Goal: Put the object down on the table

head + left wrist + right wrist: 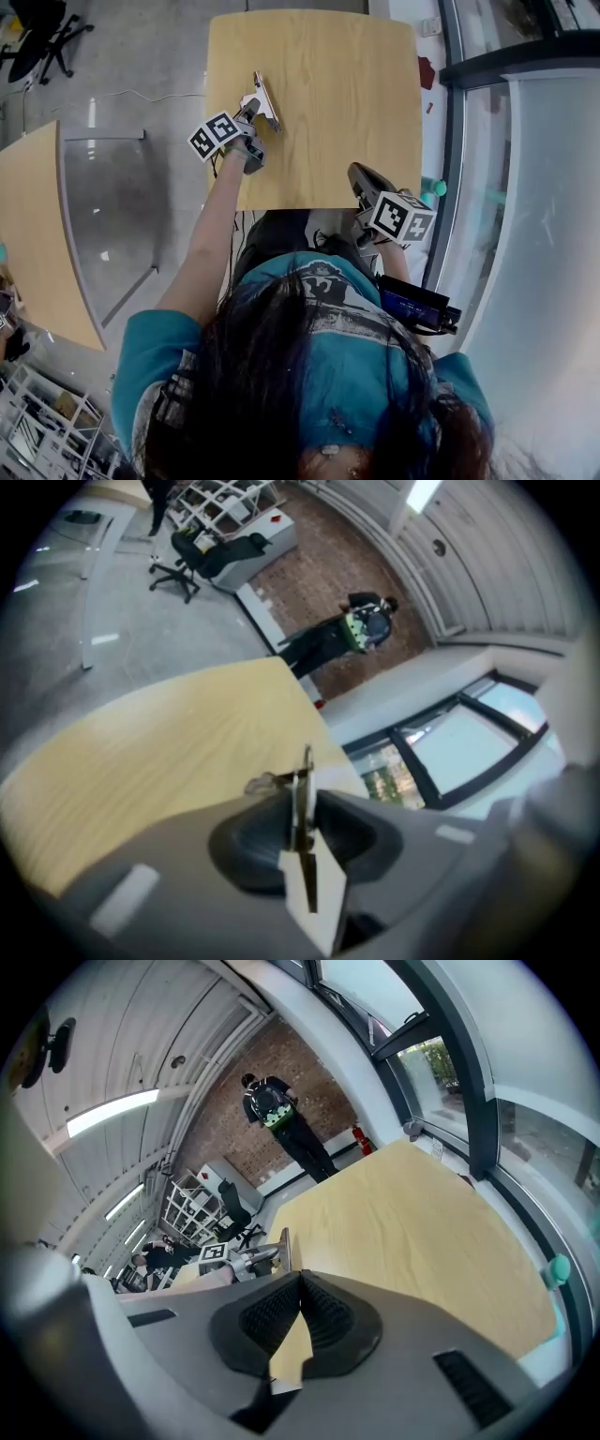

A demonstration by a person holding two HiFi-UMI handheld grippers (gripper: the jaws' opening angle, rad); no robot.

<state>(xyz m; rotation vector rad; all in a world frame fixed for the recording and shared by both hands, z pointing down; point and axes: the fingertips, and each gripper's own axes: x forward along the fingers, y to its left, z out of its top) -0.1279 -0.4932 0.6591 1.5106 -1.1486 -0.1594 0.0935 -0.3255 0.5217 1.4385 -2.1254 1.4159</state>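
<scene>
Person's hair (309, 394) nearest. Left gripper (249, 111) clamped thin metal plate (266, 99) edge-on, jaws narrowly apart, above table (347, 94) near left edge. Right gripper (361, 178) closed, empty, at near edge. Plate judged stiff, light, slippery; grip flat faces.

Thin silvery object (265, 101) (upright, on edge)

The right gripper (302, 1274) has grey plastic jaws with black ribbed pads. Their tips meet, and nothing lies between them. Beyond them spreads a pale wooden table top (412, 1232). At its left edge the left gripper (268, 1257), which carries a black-and-white marker cube (214, 1253), pinches a thin flat metallic plate (284, 1244) that stands on edge. Farther off, a person in dark clothes and a bright vest (277, 1119) stands before a red-brown brick wall (309, 1082).
</scene>
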